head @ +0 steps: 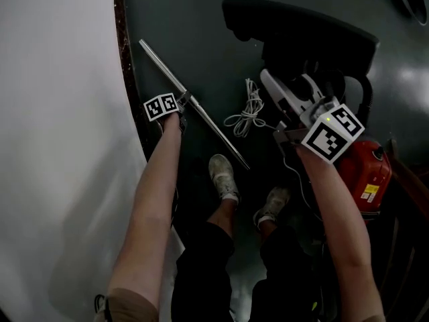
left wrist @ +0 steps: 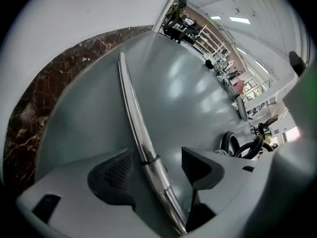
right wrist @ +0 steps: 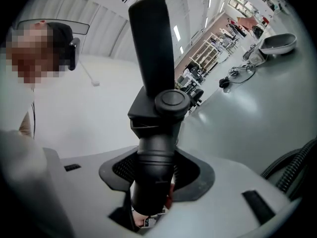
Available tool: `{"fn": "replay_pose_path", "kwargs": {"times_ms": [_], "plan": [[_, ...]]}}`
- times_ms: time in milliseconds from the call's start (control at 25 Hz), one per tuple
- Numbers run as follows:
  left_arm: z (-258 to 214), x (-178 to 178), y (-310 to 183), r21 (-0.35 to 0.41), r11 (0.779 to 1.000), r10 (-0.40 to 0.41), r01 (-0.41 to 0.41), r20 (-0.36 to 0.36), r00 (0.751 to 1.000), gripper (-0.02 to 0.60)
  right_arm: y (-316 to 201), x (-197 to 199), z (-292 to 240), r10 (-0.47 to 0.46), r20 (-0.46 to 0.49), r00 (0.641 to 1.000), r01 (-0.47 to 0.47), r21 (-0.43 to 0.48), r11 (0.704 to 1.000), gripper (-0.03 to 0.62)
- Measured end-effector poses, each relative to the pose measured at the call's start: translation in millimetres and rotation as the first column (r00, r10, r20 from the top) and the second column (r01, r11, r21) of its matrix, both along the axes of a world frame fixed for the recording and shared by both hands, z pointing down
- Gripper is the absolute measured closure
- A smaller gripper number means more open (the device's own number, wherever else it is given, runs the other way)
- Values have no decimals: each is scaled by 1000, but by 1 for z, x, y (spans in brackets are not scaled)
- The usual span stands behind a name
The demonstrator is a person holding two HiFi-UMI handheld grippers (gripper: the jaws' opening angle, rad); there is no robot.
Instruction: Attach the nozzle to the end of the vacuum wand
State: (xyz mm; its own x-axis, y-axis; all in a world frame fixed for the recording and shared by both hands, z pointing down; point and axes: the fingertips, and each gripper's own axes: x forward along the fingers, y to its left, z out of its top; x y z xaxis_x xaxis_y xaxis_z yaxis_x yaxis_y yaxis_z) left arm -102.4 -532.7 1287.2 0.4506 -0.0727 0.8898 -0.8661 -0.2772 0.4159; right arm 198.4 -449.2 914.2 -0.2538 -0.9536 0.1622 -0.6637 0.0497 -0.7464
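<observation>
The chrome vacuum wand (head: 194,106) lies slantwise on the grey floor beside the wall. My left gripper (head: 182,104) is down at its middle, pointing steeply down. In the left gripper view the wand (left wrist: 136,128) runs between the two dark pads (left wrist: 111,175), which stand wide apart from it; the left gripper (left wrist: 158,171) is open. My right gripper (head: 295,92) is shut on the round neck of the black floor nozzle (head: 301,32), whose wide head sticks out ahead. In the right gripper view the nozzle (right wrist: 156,148) rises upright from the right gripper (right wrist: 156,177).
A red vacuum body (head: 365,173) with a black ribbed hose (head: 365,96) sits under my right arm. A bundled white cord (head: 247,109) lies between wand and nozzle. A white wall with dark marble skirting (head: 127,79) runs along the left. The person's shoes (head: 222,176) stand behind the wand.
</observation>
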Motion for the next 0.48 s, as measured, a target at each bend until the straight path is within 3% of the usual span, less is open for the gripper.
{"fn": "replay_pose_path", "kwargs": {"times_ms": [280, 360, 480], "plan": [[62, 1, -8, 20, 997, 68, -68, 37, 997, 285, -1, -42, 47, -107, -25, 994, 107, -3, 994, 411], [64, -3, -18, 10, 997, 73, -73, 63, 995, 334, 5, -48, 51, -119, -25, 993, 119, -11, 993, 411], [62, 0, -32, -83, 997, 5, -4, 11, 1000, 394, 6, -50, 55, -115, -8, 993, 114, -50, 992, 411]]}}
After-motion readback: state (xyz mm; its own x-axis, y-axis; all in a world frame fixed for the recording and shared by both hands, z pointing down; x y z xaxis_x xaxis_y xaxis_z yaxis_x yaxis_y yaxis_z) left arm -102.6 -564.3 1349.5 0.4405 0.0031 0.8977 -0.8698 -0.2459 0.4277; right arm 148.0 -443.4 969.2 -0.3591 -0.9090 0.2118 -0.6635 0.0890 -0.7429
